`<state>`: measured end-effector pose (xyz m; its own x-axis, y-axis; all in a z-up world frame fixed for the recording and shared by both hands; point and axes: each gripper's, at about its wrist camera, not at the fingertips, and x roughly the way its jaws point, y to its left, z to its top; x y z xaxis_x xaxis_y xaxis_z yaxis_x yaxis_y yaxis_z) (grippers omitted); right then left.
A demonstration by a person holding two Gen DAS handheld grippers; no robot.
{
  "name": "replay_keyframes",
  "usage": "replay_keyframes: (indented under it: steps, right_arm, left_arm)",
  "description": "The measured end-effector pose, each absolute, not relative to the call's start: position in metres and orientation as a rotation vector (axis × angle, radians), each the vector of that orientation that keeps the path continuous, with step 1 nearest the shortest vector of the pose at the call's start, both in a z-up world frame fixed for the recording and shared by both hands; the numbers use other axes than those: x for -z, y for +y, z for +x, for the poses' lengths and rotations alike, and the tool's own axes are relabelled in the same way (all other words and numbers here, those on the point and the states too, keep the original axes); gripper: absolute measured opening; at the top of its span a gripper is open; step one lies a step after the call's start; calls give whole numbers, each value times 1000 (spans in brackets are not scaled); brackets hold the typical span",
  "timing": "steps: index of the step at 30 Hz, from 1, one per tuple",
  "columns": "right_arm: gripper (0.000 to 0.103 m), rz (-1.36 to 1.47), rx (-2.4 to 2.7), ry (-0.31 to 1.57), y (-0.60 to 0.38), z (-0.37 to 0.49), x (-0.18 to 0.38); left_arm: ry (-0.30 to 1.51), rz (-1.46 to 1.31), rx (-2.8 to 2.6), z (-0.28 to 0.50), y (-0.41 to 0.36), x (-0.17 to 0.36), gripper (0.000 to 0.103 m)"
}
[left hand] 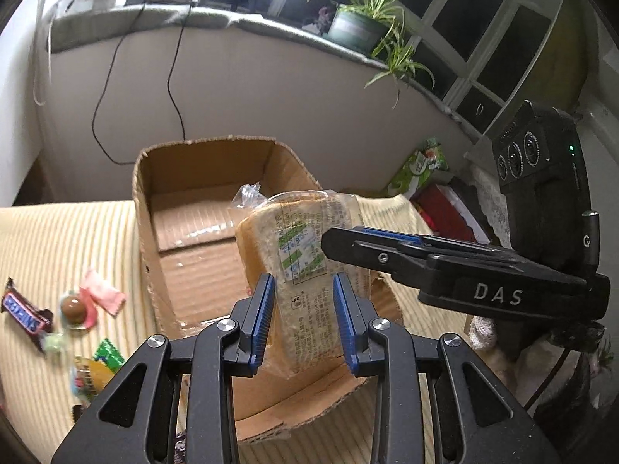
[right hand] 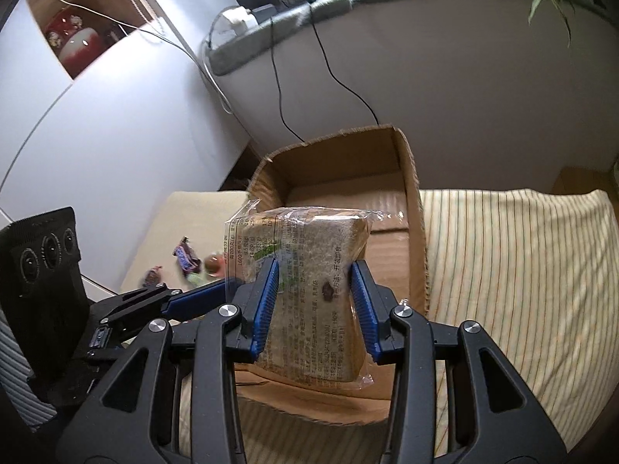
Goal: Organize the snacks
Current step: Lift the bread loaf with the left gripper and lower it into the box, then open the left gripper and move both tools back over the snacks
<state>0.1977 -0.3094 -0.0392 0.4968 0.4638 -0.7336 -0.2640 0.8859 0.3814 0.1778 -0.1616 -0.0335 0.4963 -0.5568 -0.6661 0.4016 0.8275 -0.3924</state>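
A wrapped loaf of sliced bread (left hand: pixel 298 255) in clear printed plastic hangs over the open cardboard box (left hand: pixel 144 232). My left gripper (left hand: pixel 303 282) is shut on its lower part, blue pads against both sides. From the right, my right gripper (left hand: pixel 329 243) reaches the same pack. In the right wrist view the bread (right hand: pixel 313 301) sits between the pads of my right gripper (right hand: pixel 315 270), which is shut on it. My left gripper (right hand: pixel 228 286) meets the wrapper's left edge there. The box (right hand: pixel 414 212) looks empty inside.
Loose snacks lie on the striped cloth (left hand: pixel 58 239) left of the box: a Snickers bar (left hand: pixel 23 309), a round brown candy (left hand: pixel 75 309), a pink wrapper (left hand: pixel 102 292), a green packet (left hand: pixel 109 355). A green pack (left hand: pixel 421 166) and red things (left hand: pixel 445 205) lie at right. Cables hang behind.
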Motion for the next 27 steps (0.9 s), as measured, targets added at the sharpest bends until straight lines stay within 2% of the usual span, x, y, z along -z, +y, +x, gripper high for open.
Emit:
replay_keyframes:
  steps: [13, 15, 17, 20, 27]
  right_arm:
    - [42, 219, -411, 1001, -318, 206, 59]
    - [44, 213, -409, 1002, -317, 205, 60]
    - [56, 209, -405, 995, -316, 204, 59]
    - [65, 183, -384, 969, -315, 200, 56]
    - [67, 138, -360, 926, -310, 187, 45]
  left_arm:
    - [931, -157, 580, 187, -178, 50, 29]
    - [928, -147, 576, 188, -180, 49, 29]
    - [923, -129, 565, 189, -181, 47, 29]
    - [911, -110, 558, 186, -179, 44, 31]
    - [872, -81, 539, 173, -165, 35, 31]
